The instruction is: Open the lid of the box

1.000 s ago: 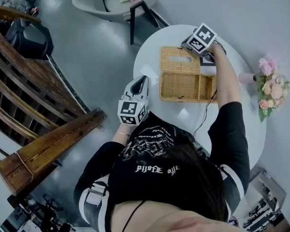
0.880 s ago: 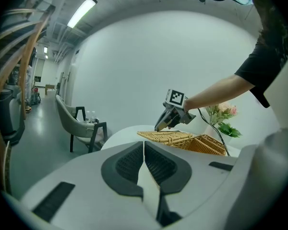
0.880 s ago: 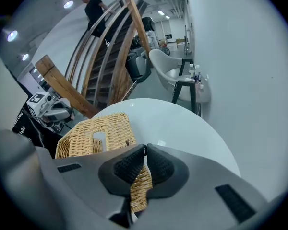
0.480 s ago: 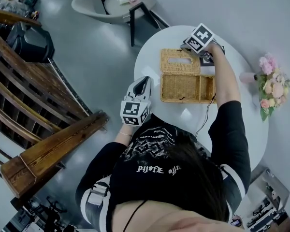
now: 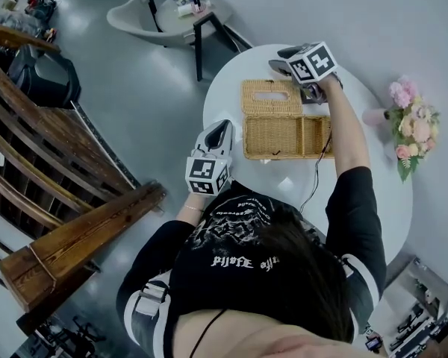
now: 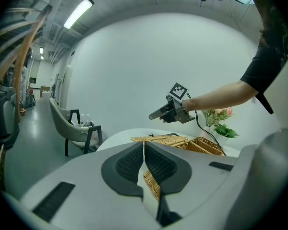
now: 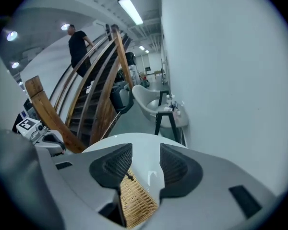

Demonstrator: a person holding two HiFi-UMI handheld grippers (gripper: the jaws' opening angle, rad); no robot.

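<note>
The wicker box stands open on the round white table. Its lid, with a slot in it, lies flat behind the box body. My right gripper hovers over the lid's far edge. Its jaws are opening and nothing is between them; the wicker lid shows just below its left jaw. My left gripper is shut and empty at the table's near left rim, pointing at the box. From there I see the right gripper raised above the lid.
A pink flower bunch stands at the table's right side. A cable runs from the right gripper across the table. A grey chair with a dark side table is beyond. A wooden staircase runs along the left; a person stands on it.
My right gripper's jaws have opened, and it has swung left along the lid's far edge. The left gripper has barely moved.
</note>
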